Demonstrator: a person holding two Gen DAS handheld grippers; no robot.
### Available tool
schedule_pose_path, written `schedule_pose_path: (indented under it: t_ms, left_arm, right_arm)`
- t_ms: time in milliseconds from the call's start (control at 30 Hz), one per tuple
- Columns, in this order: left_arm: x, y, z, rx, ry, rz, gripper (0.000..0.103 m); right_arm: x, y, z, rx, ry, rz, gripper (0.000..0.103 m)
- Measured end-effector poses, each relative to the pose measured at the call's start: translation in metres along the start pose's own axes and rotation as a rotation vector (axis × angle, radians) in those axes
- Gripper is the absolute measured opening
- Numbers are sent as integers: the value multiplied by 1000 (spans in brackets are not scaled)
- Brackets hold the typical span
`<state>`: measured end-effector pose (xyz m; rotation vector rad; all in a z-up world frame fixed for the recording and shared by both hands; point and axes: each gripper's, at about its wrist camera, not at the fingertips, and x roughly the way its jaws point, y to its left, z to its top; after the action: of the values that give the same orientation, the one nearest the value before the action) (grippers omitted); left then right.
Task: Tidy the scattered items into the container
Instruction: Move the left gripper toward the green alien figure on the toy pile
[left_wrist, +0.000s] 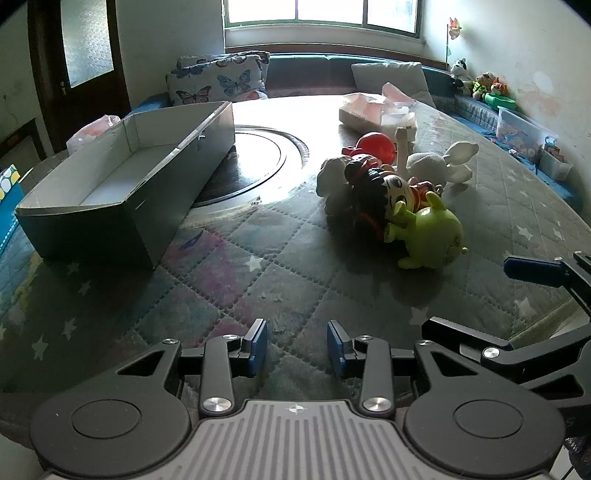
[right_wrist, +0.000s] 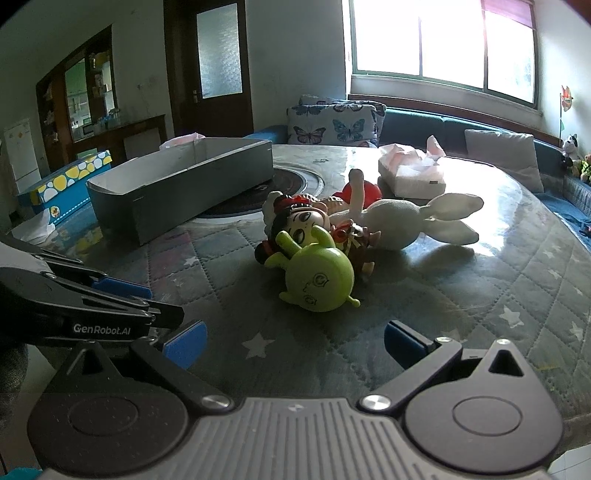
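A pile of toys lies on the quilted table: a green alien toy (left_wrist: 432, 236) (right_wrist: 317, 280), a dark-haired doll (left_wrist: 373, 184) (right_wrist: 303, 225), a white plush rabbit (left_wrist: 439, 162) (right_wrist: 417, 218) and a red toy (left_wrist: 376, 146) (right_wrist: 364, 192). A long grey open box (left_wrist: 122, 184) (right_wrist: 181, 181) stands empty to the left of the pile. My left gripper (left_wrist: 297, 347) is open and empty, short of the pile. My right gripper (right_wrist: 293, 341) is open wide and empty, just in front of the green toy.
A tissue pack (left_wrist: 376, 112) (right_wrist: 410, 173) lies behind the toys. A round turntable (left_wrist: 255, 158) sits at the table's middle, partly under the box. Butterfly cushions (left_wrist: 218, 81) and a bench line the far wall. The right gripper's finger (left_wrist: 535, 269) shows at the left view's right edge.
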<state>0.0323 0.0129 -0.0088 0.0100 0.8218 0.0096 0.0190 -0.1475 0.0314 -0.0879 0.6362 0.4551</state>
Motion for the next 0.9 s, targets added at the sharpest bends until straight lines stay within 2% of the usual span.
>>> schedule_pose_path:
  t_ms: [900]
  left_arm:
    - [15, 1, 17, 5, 20, -21, 39]
  right_arm:
    - [13, -9, 8, 20, 4, -18, 103]
